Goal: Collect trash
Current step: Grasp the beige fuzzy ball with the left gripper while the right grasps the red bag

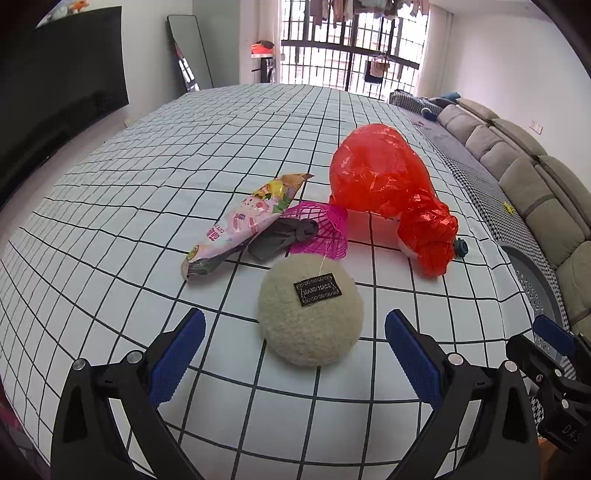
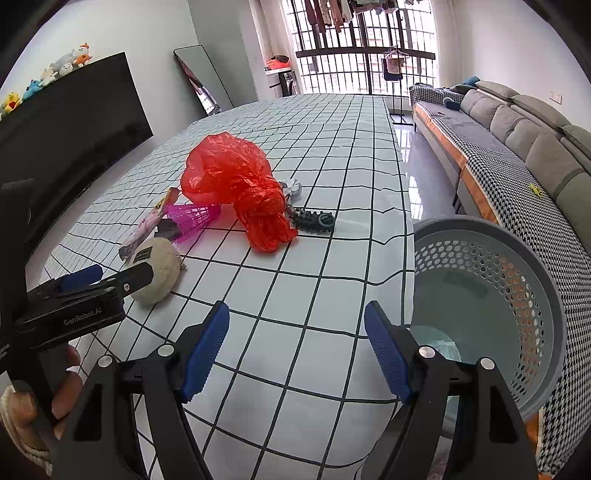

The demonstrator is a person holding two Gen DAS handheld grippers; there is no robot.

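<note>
White walls [image 2: 495,44] enclose the room. At twelve o'clock a barred window [image 2: 362,48] lets in bright daylight, with clothes [image 2: 332,11] hanging above it. A mirror [image 2: 201,77] leans at eleven o'clock, beside a dark TV [image 2: 70,122] at nine topped with plush toys [image 2: 55,74]. A grey sofa [image 2: 535,129] runs along three o'clock; glossy floor [image 2: 424,166] beside it.

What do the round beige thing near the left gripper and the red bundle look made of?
Beige ball: looks like felted wool or boucle fabric, matte and fuzzy, with a black sewn-on label. Red bag: thin glossy plastic film, crinkled, translucent, with shiny highlights and a knotted, twisted end. Contents hidden.
</note>
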